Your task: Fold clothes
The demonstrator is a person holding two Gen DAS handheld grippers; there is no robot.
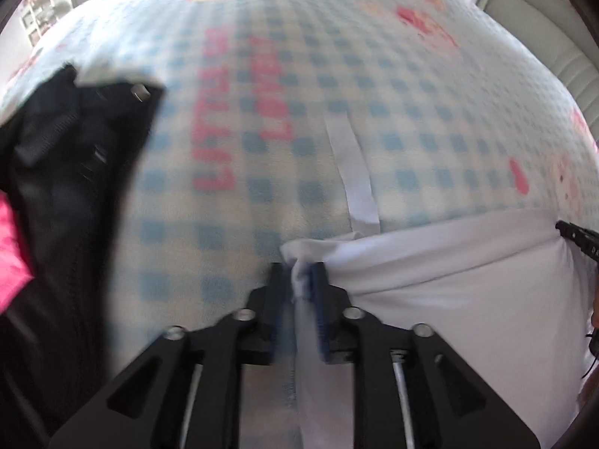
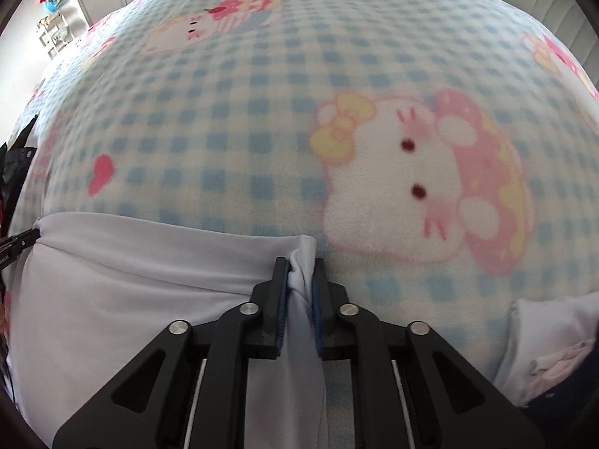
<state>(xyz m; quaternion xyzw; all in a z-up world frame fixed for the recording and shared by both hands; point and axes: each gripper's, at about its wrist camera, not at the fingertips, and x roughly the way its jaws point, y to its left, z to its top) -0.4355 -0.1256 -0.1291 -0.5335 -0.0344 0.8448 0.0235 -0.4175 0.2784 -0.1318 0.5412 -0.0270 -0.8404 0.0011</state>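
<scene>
Stretched taut between the two claws, white garment (image 1: 449, 262) over the checked blanket (image 1: 262, 75), an edge pulled straight, likely to carry one clean fold across. Left gripper (image 1: 301, 280) narrowed onto a bunched corner right at its tips, a loose white strap (image 1: 355, 179) trailing just ahead and a black garment (image 1: 67, 172) well off to its left. Right gripper (image 2: 301, 280) likewise pinched on the opposite corner, cloth hanging back between the pads.

Both wrist views close above blanket (image 1: 337, 86)
</scene>
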